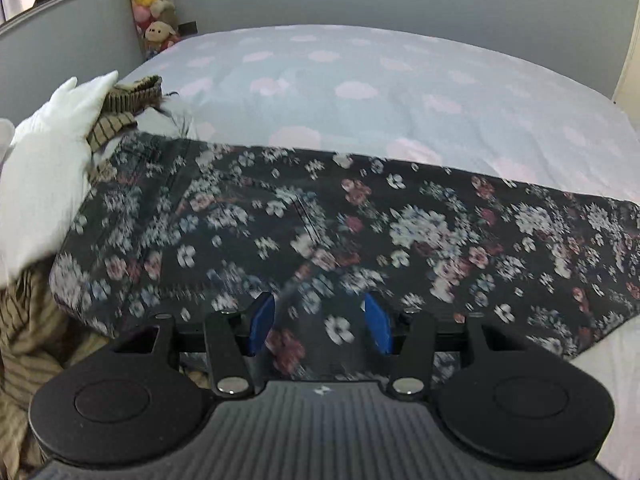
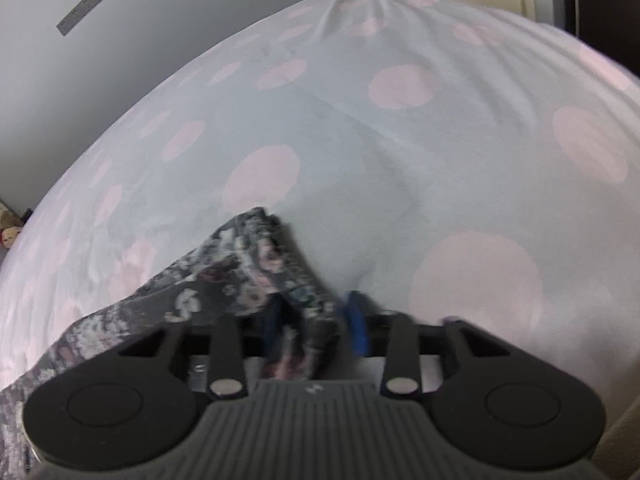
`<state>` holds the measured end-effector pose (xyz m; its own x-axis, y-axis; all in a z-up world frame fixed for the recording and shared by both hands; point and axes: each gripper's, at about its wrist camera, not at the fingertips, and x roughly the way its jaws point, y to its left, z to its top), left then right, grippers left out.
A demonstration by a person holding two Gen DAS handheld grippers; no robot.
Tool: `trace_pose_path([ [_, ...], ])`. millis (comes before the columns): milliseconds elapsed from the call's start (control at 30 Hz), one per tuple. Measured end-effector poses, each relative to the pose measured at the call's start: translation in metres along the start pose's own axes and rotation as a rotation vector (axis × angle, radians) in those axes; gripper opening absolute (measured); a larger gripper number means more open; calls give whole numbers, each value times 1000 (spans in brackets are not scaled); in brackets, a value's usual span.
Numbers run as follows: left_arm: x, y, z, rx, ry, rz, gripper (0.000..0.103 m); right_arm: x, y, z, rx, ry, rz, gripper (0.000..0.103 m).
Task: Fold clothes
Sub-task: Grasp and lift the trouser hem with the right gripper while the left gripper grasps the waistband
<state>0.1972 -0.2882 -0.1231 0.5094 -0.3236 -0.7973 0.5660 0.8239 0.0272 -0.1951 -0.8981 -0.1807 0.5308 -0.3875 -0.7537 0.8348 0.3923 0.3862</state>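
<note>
- Dark floral fabric (image 1: 320,232), the garment in hand, spread in a long band across the near part of a pale bedsheet with pink dots (image 1: 360,92); fairly flat in the left wrist view, blurred in places.
- Left gripper (image 1: 320,326) low over the near edge of that garment, blue pads (image 1: 262,322) spread well apart, cloth visible between and beneath them but not pinched; nothing held.
- Right gripper (image 2: 316,320) at the garment's end, where a bunched corner (image 2: 272,248) rises off the sheet and runs back between the fingers; one blue pad (image 2: 358,328) clear on the right, the other mostly hidden by cloth. Pads look to be clamped on the fold of fabric, though blur leaves a little doubt.
- Step in hand, by judgement: taking hold of the garment's edges ahead of a fold, with one end gripped and the other not yet.
- Next move likely calls for the left pads to close on the near hem, then both ends to lift together and carry over evenly, so the band doubles without twisting or dragging the sheet.
- Risk: thin, limp cloth, apt to slip or to gather unevenly if only one layer is caught.
- No basket, drawer or other container in view; only a loose heap at the left edge of the bed: white cloth (image 1: 48,160) and a tan striped piece (image 1: 24,340) lying beside and partly under the floral garment.
- Plush toys (image 1: 152,0) stacked in the far corner, well apart from the work.
</note>
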Motion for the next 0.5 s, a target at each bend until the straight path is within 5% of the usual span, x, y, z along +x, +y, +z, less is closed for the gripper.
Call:
trace_pose_path([
  [133,-9,-3,-1,-28,-1,-19,48,-10,2,3,21,-7,-3,13],
  [500,-39,0,-3,50,-20,-38,48,-95,52,25,44,-74,154,12],
])
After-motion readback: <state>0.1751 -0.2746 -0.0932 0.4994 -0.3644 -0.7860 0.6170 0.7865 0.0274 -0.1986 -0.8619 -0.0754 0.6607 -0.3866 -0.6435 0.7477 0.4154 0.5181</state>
